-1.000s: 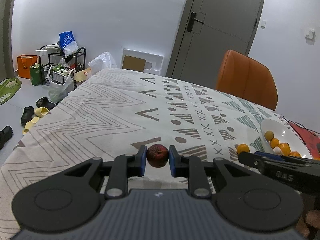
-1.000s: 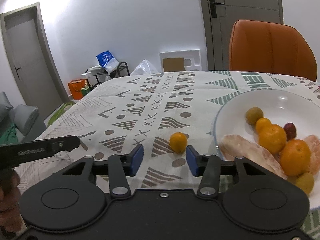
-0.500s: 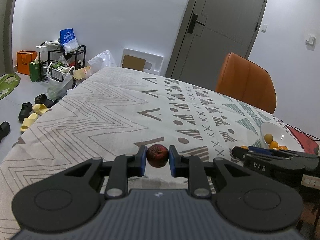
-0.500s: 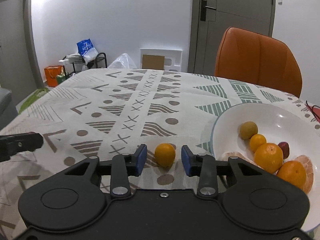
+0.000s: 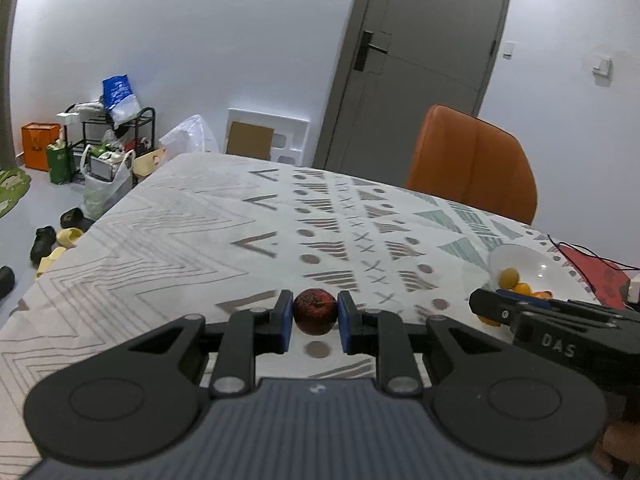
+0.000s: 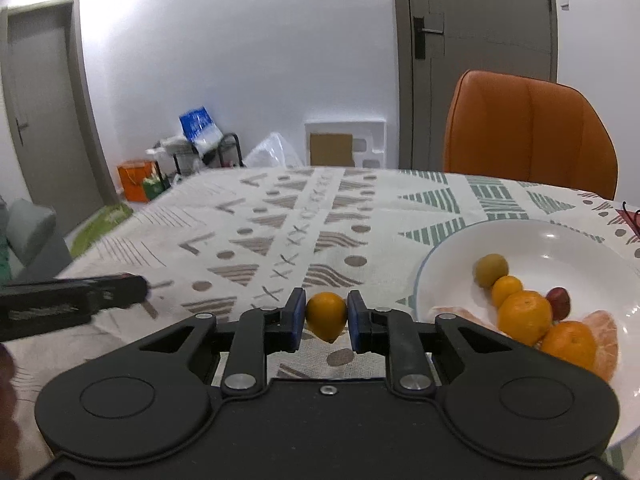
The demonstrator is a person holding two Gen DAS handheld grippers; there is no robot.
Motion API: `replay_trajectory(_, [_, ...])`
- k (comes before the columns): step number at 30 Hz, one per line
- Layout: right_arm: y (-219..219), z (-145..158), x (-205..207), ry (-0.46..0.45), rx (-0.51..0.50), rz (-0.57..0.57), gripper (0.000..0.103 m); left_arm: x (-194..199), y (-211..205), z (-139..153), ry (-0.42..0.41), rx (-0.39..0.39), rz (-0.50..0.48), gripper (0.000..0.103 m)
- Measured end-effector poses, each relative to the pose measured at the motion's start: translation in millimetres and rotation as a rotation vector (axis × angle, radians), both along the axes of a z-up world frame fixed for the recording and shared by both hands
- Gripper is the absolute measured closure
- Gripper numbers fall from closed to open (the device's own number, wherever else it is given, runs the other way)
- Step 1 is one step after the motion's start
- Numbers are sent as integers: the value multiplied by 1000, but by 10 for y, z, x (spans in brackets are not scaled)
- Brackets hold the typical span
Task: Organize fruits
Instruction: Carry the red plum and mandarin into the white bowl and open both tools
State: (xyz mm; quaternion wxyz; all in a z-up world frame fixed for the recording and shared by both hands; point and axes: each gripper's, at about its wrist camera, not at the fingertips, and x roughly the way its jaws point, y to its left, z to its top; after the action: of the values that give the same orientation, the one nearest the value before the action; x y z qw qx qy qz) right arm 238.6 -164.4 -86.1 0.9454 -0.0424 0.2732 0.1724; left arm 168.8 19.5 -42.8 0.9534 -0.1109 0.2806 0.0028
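Note:
My left gripper [image 5: 315, 314] is shut on a dark red fruit [image 5: 315, 311] and holds it just above the patterned tablecloth [image 5: 192, 240]. My right gripper [image 6: 323, 314] is shut on a small orange [image 6: 326, 315], held off the cloth beside the white bowl [image 6: 568, 240]. The bowl holds several oranges [image 6: 524, 317], a yellow-green fruit [image 6: 490, 270], a small red fruit [image 6: 559, 302] and peeled citrus segments [image 6: 602, 338]. The bowl also shows in the left wrist view [image 5: 532, 264], behind the right gripper's body [image 5: 556, 332].
An orange chair [image 6: 528, 128] stands behind the table's far edge. A red mat with a black cable [image 5: 596, 272] lies right of the bowl. A shelf, bags and shoes [image 5: 80, 184] sit on the floor left of the table.
My right gripper moved up to the loose orange, closed on it and lifted it slightly. My left gripper kept hold of the red fruit and rose a little.

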Motion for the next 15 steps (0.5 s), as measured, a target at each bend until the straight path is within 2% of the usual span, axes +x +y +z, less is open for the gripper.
replay_trajectory(7, [-288,180,-143,-43,64,-9,82,42,-302,96,-17,17,-57,81])
replay_trajectory(15, [-690,245,-239,-65,107,-57,82,83,-657,172,-38,22,-118,81])
